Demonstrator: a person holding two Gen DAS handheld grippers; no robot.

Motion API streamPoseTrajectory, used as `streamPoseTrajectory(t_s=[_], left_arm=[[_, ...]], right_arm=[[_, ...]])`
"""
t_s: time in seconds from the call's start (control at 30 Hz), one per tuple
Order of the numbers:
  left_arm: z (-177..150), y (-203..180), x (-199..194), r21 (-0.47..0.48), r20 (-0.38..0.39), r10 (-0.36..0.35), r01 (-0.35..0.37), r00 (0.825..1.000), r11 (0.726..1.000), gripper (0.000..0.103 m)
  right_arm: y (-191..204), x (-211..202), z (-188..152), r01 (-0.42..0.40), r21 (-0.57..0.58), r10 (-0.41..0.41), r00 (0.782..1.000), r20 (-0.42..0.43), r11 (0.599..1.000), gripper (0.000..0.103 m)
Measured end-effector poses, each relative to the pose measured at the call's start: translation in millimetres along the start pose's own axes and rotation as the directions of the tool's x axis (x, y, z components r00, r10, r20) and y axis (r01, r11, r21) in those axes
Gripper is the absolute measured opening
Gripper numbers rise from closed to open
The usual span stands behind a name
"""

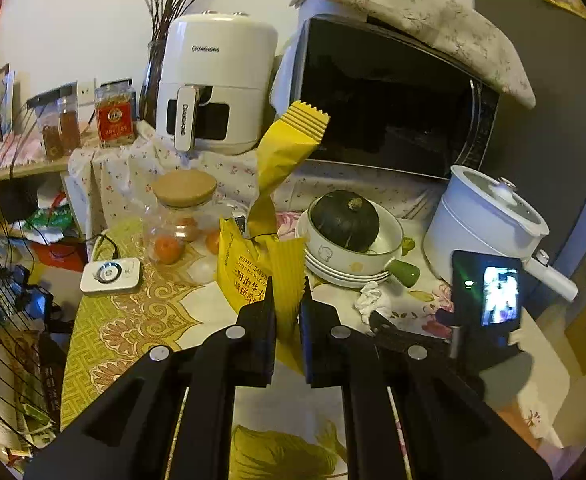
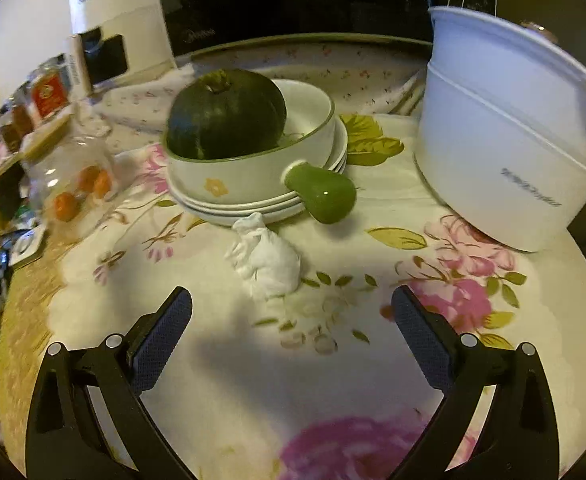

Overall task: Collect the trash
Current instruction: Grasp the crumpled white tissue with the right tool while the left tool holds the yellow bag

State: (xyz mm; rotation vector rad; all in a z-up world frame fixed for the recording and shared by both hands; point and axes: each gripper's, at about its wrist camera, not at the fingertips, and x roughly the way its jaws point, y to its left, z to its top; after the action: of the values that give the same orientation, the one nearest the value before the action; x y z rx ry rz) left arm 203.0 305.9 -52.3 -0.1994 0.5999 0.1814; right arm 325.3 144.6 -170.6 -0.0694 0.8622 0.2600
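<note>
From the left wrist, the left gripper (image 1: 287,312) is clenched on a yellow snack wrapper (image 1: 283,168) (light, crinkly, floppy) lifted above the table, while from the right wrist the right gripper (image 2: 293,312) gapes empty just short of a crumpled white tissue (image 2: 269,258), soft enough to pinch mid-wad.

Glossy yellow foil wrapper (image 1: 281,160) — crinkled; crumpled white paper tissue (image 2: 267,260) on smooth floral tablecloth (image 2: 253,380).
</note>
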Motion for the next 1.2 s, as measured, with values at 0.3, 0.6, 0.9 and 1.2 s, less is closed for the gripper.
streamPoseTrajectory(t_s=[0.3,0.6,0.9,1.2], left_arm=[[0.8,10.2,8.2,-0.026,-0.008,0.021,-0.021,1.000,0.999,0.010],[1.0,12.7,12.5,-0.025,-0.012,0.037,-0.037,0.999,0.999,0.010],[0.6,5.7,15.1,-0.020,-0.023,0.036,-0.036,0.999,0.999,0.010],[-0.4,-30.2,-1.6,0.021,-0.002,-0.021,0.021,1.000,1.000,0.010]], right_arm=[[8.6,33.5,6.5,0.042,0.014,-0.042,0.999,-0.035,0.999,0.092],[15.5,48.6,7.2,0.061,-0.007,-0.061,0.995,-0.072,0.998,0.046],[7.1,33.1,-0.9,0.049,-0.019,-0.050,0.997,-0.057,0.999,0.028],[-29.1,-55.0,-27.8,0.074,-0.027,-0.072,0.995,0.068,0.997,0.028]])
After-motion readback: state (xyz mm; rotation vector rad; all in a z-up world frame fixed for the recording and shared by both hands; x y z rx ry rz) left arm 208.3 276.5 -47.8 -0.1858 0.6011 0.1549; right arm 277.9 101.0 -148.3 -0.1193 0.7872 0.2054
